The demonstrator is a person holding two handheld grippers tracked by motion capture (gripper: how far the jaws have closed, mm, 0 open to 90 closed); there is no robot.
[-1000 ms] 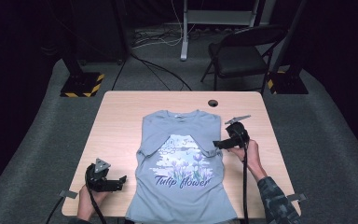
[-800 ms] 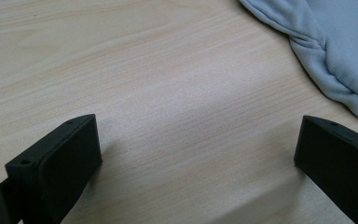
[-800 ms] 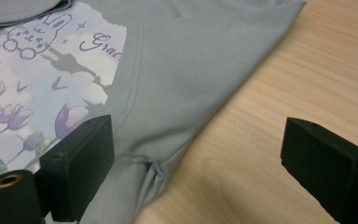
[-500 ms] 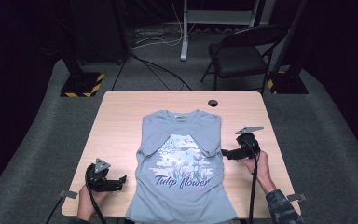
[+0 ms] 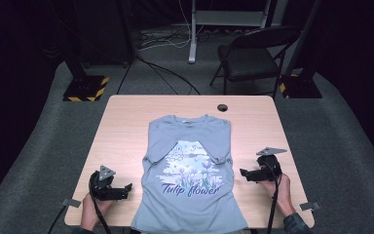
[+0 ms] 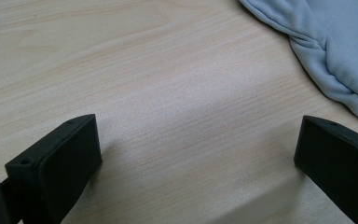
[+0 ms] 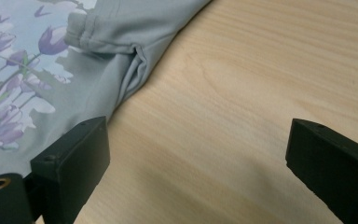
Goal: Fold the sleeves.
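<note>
A light wooden table [image 5: 126, 117] with a round cable hole [image 5: 222, 107] stands on grey carpet [image 5: 39, 136]. Behind it are a black folding chair [image 5: 253, 53], a white stand [image 5: 193, 29], floor cables [image 5: 165, 73] and two hazard-striped bases [image 5: 85, 87]; the back is dark.

The high view looks forward and down from above the person's side of the desk [image 5: 126, 122], taking in the whole top, the T-shirt [image 5: 190, 170] and the dark floor and chair [image 5: 253, 51] beyond. The left gripper view sits very near the wood, looking along the left hand-held gripper [image 6: 196, 154] toward the T-shirt's edge. The right gripper view is equally close behind the right hand-held gripper [image 7: 198, 154], and shares the T-shirt's printed front and folded sleeve with the high view.
</note>
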